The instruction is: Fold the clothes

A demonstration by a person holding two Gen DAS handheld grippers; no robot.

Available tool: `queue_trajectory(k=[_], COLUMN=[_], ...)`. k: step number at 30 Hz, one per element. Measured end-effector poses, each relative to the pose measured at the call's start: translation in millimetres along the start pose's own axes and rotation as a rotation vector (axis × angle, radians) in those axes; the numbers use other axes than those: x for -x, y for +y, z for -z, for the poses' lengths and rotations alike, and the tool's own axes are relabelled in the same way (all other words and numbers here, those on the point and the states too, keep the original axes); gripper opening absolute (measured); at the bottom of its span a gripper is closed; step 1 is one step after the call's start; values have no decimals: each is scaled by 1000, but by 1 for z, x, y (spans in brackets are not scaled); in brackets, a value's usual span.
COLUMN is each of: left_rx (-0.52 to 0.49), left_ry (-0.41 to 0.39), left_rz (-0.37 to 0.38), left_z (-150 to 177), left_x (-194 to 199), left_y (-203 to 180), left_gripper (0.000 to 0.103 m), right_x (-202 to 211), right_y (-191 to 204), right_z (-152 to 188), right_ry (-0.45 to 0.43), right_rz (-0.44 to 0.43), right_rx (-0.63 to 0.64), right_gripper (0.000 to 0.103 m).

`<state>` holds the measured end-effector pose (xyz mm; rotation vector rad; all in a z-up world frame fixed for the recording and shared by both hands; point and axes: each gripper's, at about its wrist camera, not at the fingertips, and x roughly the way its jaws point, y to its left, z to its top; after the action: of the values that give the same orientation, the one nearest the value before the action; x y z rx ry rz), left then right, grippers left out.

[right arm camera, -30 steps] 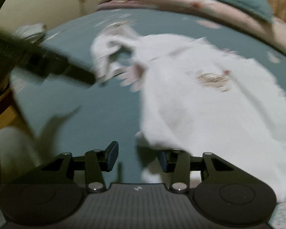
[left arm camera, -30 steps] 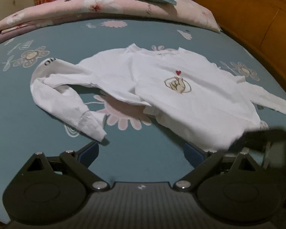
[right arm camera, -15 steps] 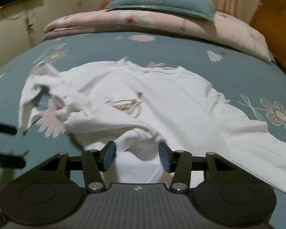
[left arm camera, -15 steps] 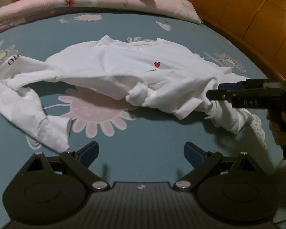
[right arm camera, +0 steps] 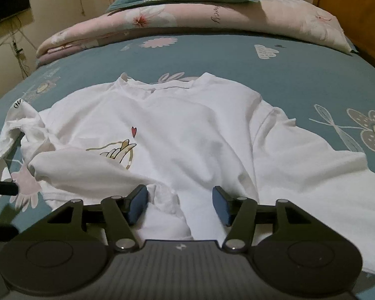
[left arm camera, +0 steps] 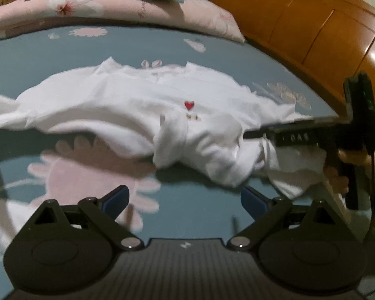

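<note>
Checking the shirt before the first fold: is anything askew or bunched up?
Yes. The white long-sleeved shirt is rumpled: its hem is bunched up over the hand print, and one sleeve lies crumpled.

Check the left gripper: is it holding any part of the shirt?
No, the left gripper is open over bare bedsheet, short of the shirt.

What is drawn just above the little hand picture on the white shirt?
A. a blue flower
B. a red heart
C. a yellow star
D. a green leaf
B: in the right wrist view a small red heart sits right above the finger drawing on the chest of the white shirt, and the left wrist view shows the same red heart.
</note>
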<state>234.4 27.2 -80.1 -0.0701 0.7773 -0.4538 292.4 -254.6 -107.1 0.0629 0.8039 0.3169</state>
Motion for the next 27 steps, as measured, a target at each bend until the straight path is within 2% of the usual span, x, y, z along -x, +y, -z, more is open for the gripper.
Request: queue_trajectory(k=[2, 7, 12, 14, 19, 22, 23, 24, 27], left_rx=[-23, -93, -99, -134, -216, -204, -184, -169, -180], left_ry=[-44, -95, -82, -60, -93, -103, -113, -133, -175], left_rz=[6, 56, 103, 95, 59, 34, 17, 0, -11], left_z=[-3, -9, -2, 3, 9, 5, 3, 1, 1], left_x=[-4, -14, -14, -14, -10, -15, -16, -14, -7], left_y=[3, 9, 17, 15, 6, 8, 10, 10, 8], left_gripper=[94, 87, 80, 75, 72, 54, 39, 31, 31], right_x=[-2, -1, 17, 29, 51, 55, 53, 51, 45], right_y=[-5, -7, -3, -1, 1, 4, 6, 8, 8], right_z=[-1, -1, 0, 0, 6, 11, 12, 13, 17], right_ry=[-1, -13, -47, -66, -100, -118, -124, -132, -174], right_rz=[-23, -43, -45, -51, -56, -63, -58, -51, -59], right_rx=[-12, 6, 45, 66, 72, 80, 90, 92, 47], right_gripper=[65, 65, 65, 65, 65, 65, 65, 65, 65])
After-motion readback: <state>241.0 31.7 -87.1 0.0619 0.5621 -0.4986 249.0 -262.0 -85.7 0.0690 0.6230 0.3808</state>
